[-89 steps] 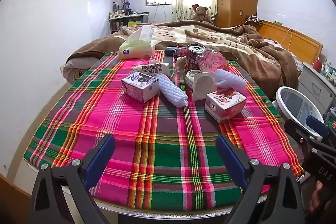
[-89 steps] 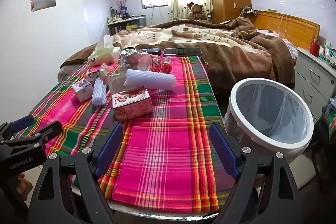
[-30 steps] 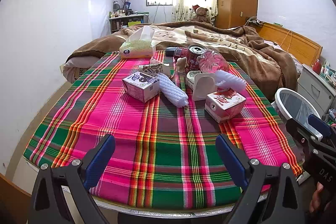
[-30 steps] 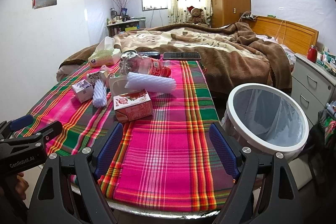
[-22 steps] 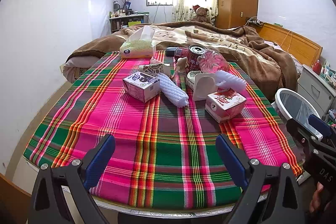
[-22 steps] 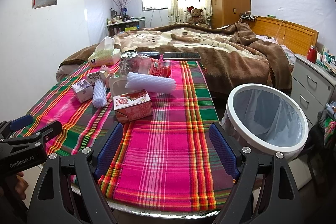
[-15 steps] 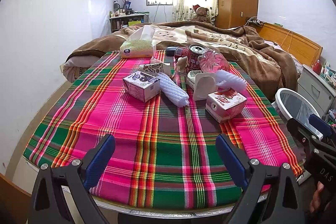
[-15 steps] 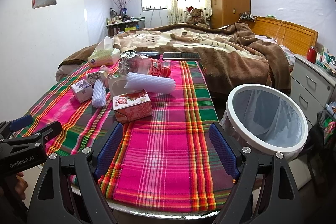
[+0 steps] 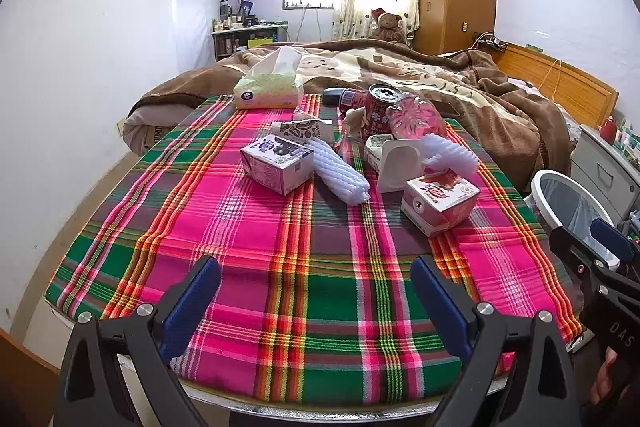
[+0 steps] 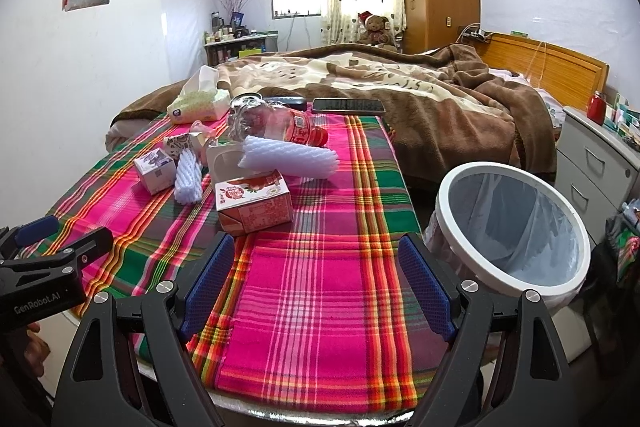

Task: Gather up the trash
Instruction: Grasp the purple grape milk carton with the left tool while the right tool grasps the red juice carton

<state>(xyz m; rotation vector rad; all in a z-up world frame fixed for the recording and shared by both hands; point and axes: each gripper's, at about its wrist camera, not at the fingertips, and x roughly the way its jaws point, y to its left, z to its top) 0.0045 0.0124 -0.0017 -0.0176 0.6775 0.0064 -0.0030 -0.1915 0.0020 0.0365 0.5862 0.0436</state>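
Trash lies in a cluster on the plaid-covered table (image 9: 240,227): a purple carton (image 9: 277,164), a white foam net (image 9: 340,175), a red carton (image 9: 439,202), a white cup (image 9: 397,167), a second foam net (image 9: 450,155), a red can (image 9: 378,107) and a crushed plastic bottle (image 9: 414,117). The red carton (image 10: 252,205) is nearest my right gripper. My left gripper (image 9: 316,293) is open and empty over the table's near edge. My right gripper (image 10: 316,273) is open and empty, short of the red carton. A white bin with a clear liner (image 10: 508,227) stands right of the table.
A tissue pack (image 9: 268,93) sits at the table's far left. A phone (image 10: 347,105) and a remote (image 10: 286,101) lie at the far edge. A bed with a brown blanket (image 10: 420,95) is behind. A grey drawer unit (image 10: 600,163) stands right of the bin.
Both views have shifted only slightly; the bin sits a little lower in the right wrist view than three seconds ago. Nothing on the table has moved.
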